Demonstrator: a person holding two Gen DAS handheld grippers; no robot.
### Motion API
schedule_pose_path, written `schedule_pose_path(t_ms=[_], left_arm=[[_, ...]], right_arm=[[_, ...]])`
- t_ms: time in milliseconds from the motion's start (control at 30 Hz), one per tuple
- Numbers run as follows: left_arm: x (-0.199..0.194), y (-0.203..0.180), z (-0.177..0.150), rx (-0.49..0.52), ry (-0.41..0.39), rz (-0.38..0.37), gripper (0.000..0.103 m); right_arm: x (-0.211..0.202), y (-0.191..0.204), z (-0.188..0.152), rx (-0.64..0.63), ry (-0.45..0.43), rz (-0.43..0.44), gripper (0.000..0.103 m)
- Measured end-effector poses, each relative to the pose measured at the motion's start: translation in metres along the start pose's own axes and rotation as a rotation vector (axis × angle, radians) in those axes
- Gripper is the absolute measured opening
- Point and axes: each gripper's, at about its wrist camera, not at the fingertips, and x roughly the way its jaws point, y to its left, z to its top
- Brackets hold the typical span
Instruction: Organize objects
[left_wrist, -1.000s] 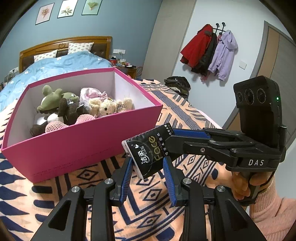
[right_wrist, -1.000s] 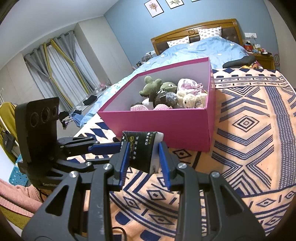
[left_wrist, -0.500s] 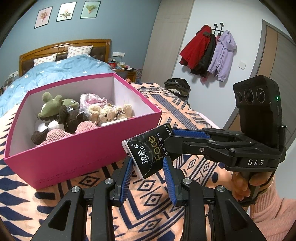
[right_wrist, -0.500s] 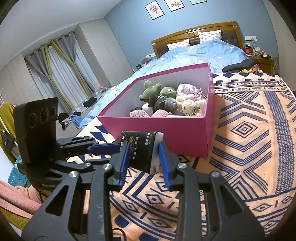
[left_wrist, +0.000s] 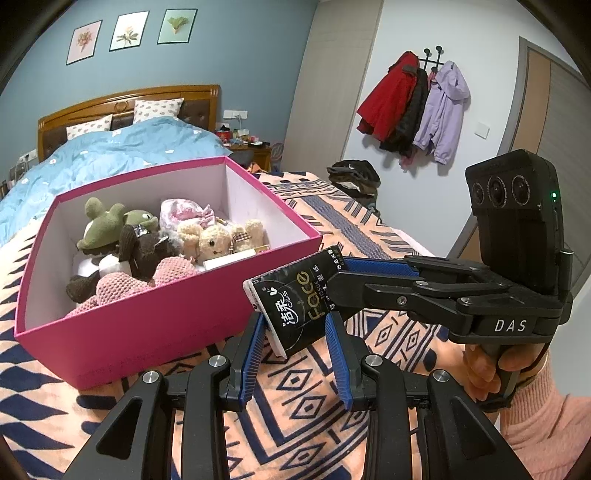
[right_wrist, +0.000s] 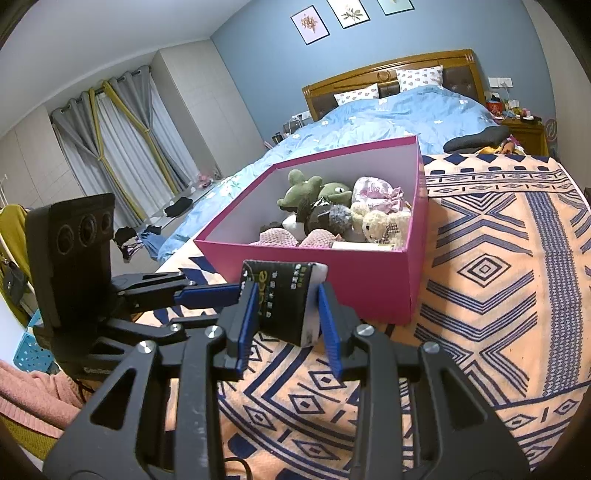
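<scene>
A black tissue pack hangs in the air at the centre of both views, just in front of the near wall of the pink box. Both tongs have it at once. The left gripper is clamped on its lower end, blue pads against the sides. The right gripper straddles the other end; its jaws have just been opening a little, and a sliver of gap shows at the right-hand pad. The box is open-topped, with plush toys crowded toward its back right. Patterned blanket lies bare to the right of the box.
</scene>
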Motion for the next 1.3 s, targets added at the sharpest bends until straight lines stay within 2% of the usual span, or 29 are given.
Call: schedule_pose_path(t_ms=[1300], left_arm=[[0.014, 0.017, 0.035, 0.008, -0.026, 0.033, 0.033]], right_arm=[[0.008, -0.007, 0.034, -0.013, -0.032, 0.000, 0.037]])
